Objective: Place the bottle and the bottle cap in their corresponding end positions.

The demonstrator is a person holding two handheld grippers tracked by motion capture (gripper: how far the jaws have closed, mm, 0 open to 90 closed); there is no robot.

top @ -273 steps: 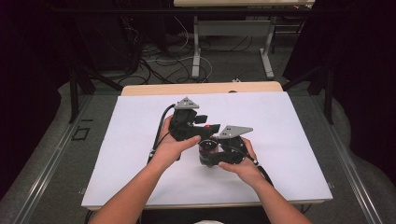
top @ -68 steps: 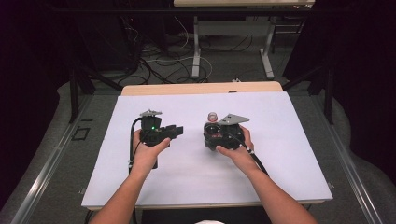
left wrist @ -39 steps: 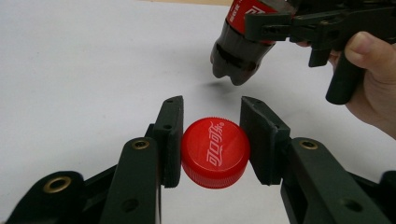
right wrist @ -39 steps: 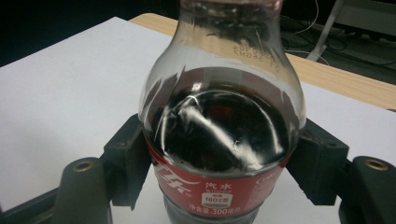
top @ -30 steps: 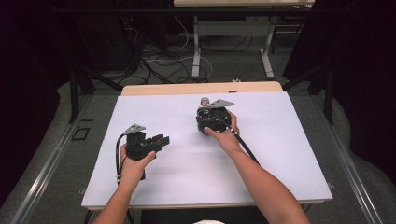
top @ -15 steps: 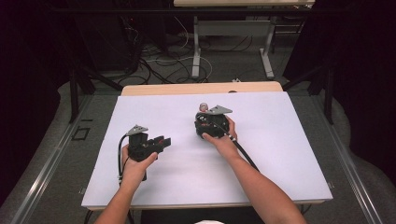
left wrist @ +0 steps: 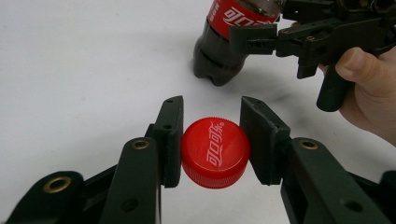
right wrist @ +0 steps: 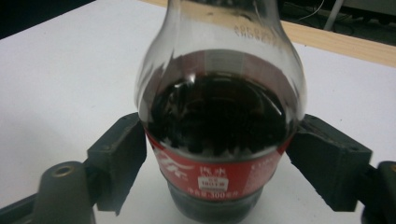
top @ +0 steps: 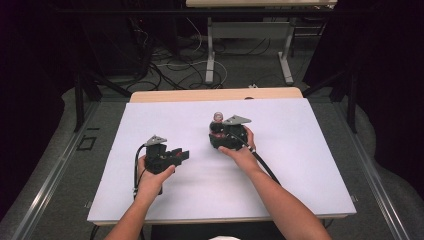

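**Cap Off, Bottle Set Down**

The left gripper (left wrist: pixel 210 140) was closed tight on the red cap (left wrist: pixel 215 152). The cap sat between its two black pads, which pressed on it from both sides. In the high view this left gripper (top: pixel 176 156) was at about 8 o'clock on the desk (top: pixel 310 150), low over the white top.

The cola bottle (right wrist: pixel 219 121) stood upright on the desk, near the middle and a bit toward 12 o'clock. It had dark drink in it and a red label. Its top could not be seen clearly. The right gripper (right wrist: pixel 217 163) was around the bottle at the label. Its jaws had just been opening. One pad looked a little apart from the label, the other right at it, so it was letting go and no longer squeezing.

I think the cap was already off, and the bottle was already put down. What seemed left was to pull the right gripper away and put the cap down somewhere.

The desk had lots of bare white room on all sides. The bottle was well away from every edge. The far edge at 12 o'clock was the closest one. The two grippers were well apart, so they would not bump.
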